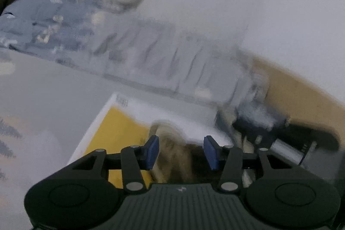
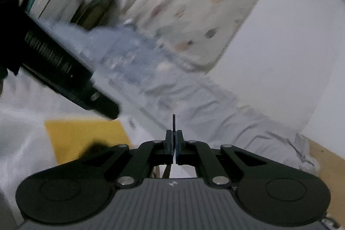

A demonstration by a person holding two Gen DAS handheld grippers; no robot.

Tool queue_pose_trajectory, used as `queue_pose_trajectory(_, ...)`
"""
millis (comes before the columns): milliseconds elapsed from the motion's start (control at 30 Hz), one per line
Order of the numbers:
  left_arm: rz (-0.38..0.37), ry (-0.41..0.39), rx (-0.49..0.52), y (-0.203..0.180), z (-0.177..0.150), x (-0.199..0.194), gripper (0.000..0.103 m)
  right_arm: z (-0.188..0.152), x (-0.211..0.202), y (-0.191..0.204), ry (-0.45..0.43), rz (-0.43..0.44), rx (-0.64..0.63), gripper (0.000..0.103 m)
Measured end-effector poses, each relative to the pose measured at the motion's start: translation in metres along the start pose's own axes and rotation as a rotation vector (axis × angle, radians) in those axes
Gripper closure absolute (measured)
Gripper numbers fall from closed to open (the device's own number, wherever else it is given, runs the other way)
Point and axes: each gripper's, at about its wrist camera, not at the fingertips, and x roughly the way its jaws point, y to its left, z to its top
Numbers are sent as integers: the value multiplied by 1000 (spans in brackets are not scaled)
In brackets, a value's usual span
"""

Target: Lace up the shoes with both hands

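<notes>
In the left wrist view my left gripper [image 1: 181, 144] stands open, its blue pads [image 1: 153, 150] well apart. A blurred tan and brown shoe [image 1: 175, 156] lies just behind and below the gap, and the pads do not press on it. The black body of the other gripper [image 1: 301, 137] shows at the right. In the right wrist view my right gripper [image 2: 174, 143] is shut on a thin dark shoelace, whose stiff tip [image 2: 173, 121] sticks up above the fingers. A strand of lace [image 2: 167, 170] hangs under the jaws. The left gripper's black body [image 2: 64, 77] crosses the left side.
A white sheet with a yellow panel [image 1: 116, 133] [image 2: 82, 135] lies under the shoe on a pale surface. Behind it is a bed with a blue-grey quilt [image 1: 54, 23], a spotted pillow [image 2: 204, 10] and a white wall. A tan wooden surface [image 1: 301, 92] shows at the right.
</notes>
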Motion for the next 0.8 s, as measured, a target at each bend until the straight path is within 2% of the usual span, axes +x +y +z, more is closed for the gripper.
queue_pose_trajectory(100,9,70,3,-1,-3,12,60,3,10,-2,45,71,-125,103)
queue_pose_trajectory(200,7,92,0,-1,-3,17,61,11,20,-2,78,154,-266,103)
queue_pose_trajectory(267,-2,96,-9,0,-2,19,62,2,24,-2,100,189,-326,103)
queue_pose_trajectory(300,-4,95,-9,1,-2,19,62,-8,16,14,108,201,-341,103)
queue_pose_trajectory(333,-3,95,-10,1,-1,19,68,-16,10,26,114,213,-356,103)
queue_pose_trajectory(500,-20,101,2,1,-3,22,88,-14,23,28,138,263,-428,103)
queue_pose_trajectory(800,-10,96,66,-10,-6,22,91,-17,28,22,166,389,-470,103)
